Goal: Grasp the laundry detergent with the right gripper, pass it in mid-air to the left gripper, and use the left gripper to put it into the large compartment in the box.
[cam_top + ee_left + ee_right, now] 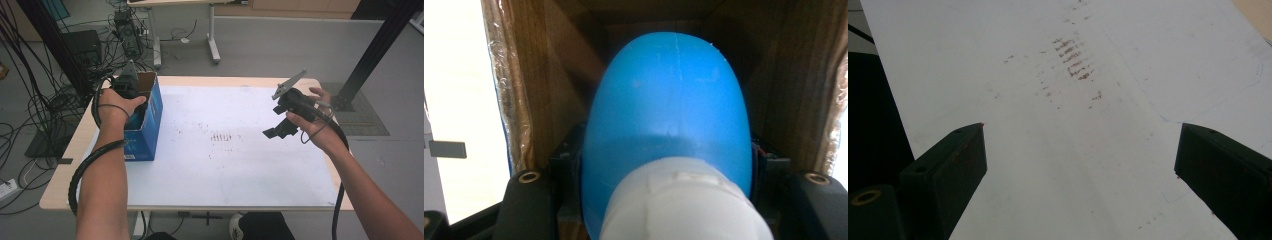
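While inside box (539, 75), left fingers (531, 200) clamp blue bottle (669, 105); right fingers (953, 160) apart.

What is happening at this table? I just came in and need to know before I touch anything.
A person holds a tool in each hand. The left tool is at the open top of the blue cardboard box on the table's left side, shut on a blue and white object that sits inside the box. The right tool hangs open and empty above the white sheet that covers the table, near some reddish marks.
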`<control>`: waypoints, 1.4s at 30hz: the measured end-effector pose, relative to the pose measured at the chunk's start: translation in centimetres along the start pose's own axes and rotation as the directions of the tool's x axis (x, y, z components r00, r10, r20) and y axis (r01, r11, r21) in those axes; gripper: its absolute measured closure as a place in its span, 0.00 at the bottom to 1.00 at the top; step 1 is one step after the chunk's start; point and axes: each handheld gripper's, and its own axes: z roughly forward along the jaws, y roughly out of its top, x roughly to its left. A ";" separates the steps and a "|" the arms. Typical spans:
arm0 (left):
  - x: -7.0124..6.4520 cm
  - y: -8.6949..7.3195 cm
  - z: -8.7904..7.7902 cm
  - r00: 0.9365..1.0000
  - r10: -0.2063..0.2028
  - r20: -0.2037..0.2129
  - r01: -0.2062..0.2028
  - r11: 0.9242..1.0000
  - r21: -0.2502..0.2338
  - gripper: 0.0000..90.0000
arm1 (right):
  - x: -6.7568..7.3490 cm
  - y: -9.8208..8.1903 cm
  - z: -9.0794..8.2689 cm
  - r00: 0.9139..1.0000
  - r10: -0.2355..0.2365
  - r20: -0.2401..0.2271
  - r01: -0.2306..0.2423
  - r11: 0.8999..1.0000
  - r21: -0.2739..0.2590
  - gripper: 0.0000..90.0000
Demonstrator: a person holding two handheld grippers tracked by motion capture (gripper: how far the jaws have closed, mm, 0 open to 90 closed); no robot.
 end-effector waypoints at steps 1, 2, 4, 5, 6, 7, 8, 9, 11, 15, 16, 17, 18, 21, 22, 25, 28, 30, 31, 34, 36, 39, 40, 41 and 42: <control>0.0 0.0 0.0 1.000 0.000 0.000 0.000 1.000 0.001 0.40 | 0.0 0.0 0.0 1.000 0.000 0.000 0.000 1.000 0.000 0.07; 0.0 0.0 0.0 1.000 0.000 0.000 0.000 1.000 0.001 0.40 | 0.0 0.0 0.0 1.000 0.002 0.002 -0.002 1.000 0.000 0.07; 0.0 0.0 0.0 1.000 -0.001 -0.001 0.001 1.000 0.001 0.40 | 0.0 0.0 -0.1 1.000 0.001 0.002 -0.001 1.000 0.000 0.07; 0.0 0.0 0.0 1.000 0.000 -0.002 0.000 1.000 0.000 0.40 | 0.0 0.0 0.0 1.000 0.001 0.001 -0.001 1.000 0.002 0.07; 0.0 0.0 0.0 1.000 0.000 -0.002 0.000 1.000 0.000 0.40 | 0.0 0.0 0.0 1.000 0.001 0.001 -0.001 1.000 0.002 0.07; 0.0 0.0 0.0 1.000 -0.001 -0.001 0.001 1.000 -0.001 0.40 | 0.0 -0.1 -0.1 1.000 0.001 0.002 -0.001 1.000 0.002 0.07; 0.0 0.0 0.0 1.000 0.000 0.001 0.000 1.000 0.001 0.40 | 0.0 0.0 -0.1 1.000 0.001 0.001 -0.001 1.000 0.003 0.07; 0.0 0.0 0.0 1.000 0.001 0.001 -0.001 1.000 0.000 0.40 | 0.0 0.0 -0.1 1.000 0.001 0.001 -0.001 1.000 0.003 0.07; 0.0 0.0 0.0 1.000 -0.001 -0.001 0.001 1.000 0.000 0.40 | 0.0 0.0 -0.1 1.000 -0.001 0.001 0.001 1.000 0.001 0.07; 0.0 0.0 0.0 1.000 0.000 0.000 0.000 1.000 0.000 0.40 | 0.0 0.0 -0.2 1.000 -0.001 0.001 0.001 1.000 0.001 0.07; -0.1 0.0 0.0 1.000 0.000 -0.001 0.000 1.000 -0.001 0.40 | 0.0 0.0 -0.1 1.000 -0.001 0.001 0.001 1.000 0.000 0.07; -0.1 0.0 0.0 1.000 -0.001 -0.002 0.001 1.000 -0.001 0.40 | 0.0 0.0 -0.1 1.000 0.000 0.000 0.000 1.000 0.001 0.07; -0.1 0.0 0.0 1.000 -0.001 -0.002 0.001 1.000 -0.001 0.40 | 0.0 0.0 -0.1 1.000 0.000 0.000 0.000 1.000 0.001 0.07; -0.1 0.0 0.0 1.000 -0.001 0.000 0.001 1.000 0.000 0.40 | 0.0 0.0 -0.1 1.000 -0.002 -0.001 0.002 1.000 0.003 0.07; 0.0 0.0 0.0 1.000 -0.002 0.001 0.002 1.000 0.000 0.40 | 0.0 0.0 -0.1 1.000 -0.002 -0.002 0.002 1.000 0.002 0.07; 0.0 -0.1 0.0 1.000 -0.002 0.004 0.002 1.000 -0.001 0.39 | 0.1 0.0 -0.1 1.000 -0.001 -0.002 0.001 1.000 0.002 0.07; 0.0 -0.1 0.0 1.000 -0.002 0.006 0.002 1.000 -0.005 0.37 | 0.1 0.0 0.0 1.000 -0.003 -0.004 0.003 1.000 0.000 0.07; 0.0 -0.1 0.0 1.000 0.002 0.006 -0.002 1.000 -0.006 0.37 | 0.1 0.0 0.0 1.000 -0.005 -0.004 0.005 1.000 -0.001 0.07; 0.0 -0.1 0.0 1.000 0.002 0.005 -0.002 1.000 -0.007 0.36 | 0.1 0.0 0.0 1.000 -0.005 -0.007 0.005 1.000 -0.001 0.07; 0.0 -0.2 -0.2 1.000 0.000 0.001 0.000 1.000 -0.009 0.35 | 0.2 0.0 0.0 1.000 -0.004 -0.007 0.004 1.000 0.000 0.07; 0.1 -0.2 -0.5 1.000 -0.004 0.002 0.004 1.000 -0.016 0.34 | 0.1 0.0 0.0 1.000 -0.004 -0.006 0.004 1.000 0.000 0.07; 0.2 -0.3 -1.1 1.000 -0.004 0.000 0.004 1.000 -0.027 0.33 | 0.2 0.1 -0.1 1.000 -0.006 -0.007 0.006 1.000 0.000 0.07; 0.2 -0.3 -1.2 1.000 -0.004 -0.003 0.003 1.000 -0.031 0.32 | 0.2 0.1 0.0 1.000 -0.008 -0.008 0.008 1.000 -0.002 0.07; 0.1 -0.3 -1.4 1.000 -0.001 -0.006 0.001 0.999 -0.036 0.32 | 0.2 0.2 -0.1 1.000 -0.008 -0.008 0.008 1.000 -0.002 0.07; 0.1 -0.4 -1.6 1.000 0.003 -0.009 -0.003 0.999 -0.036 0.32 | 0.2 0.2 0.0 1.000 -0.007 -0.008 0.007 1.000 -0.005 0.07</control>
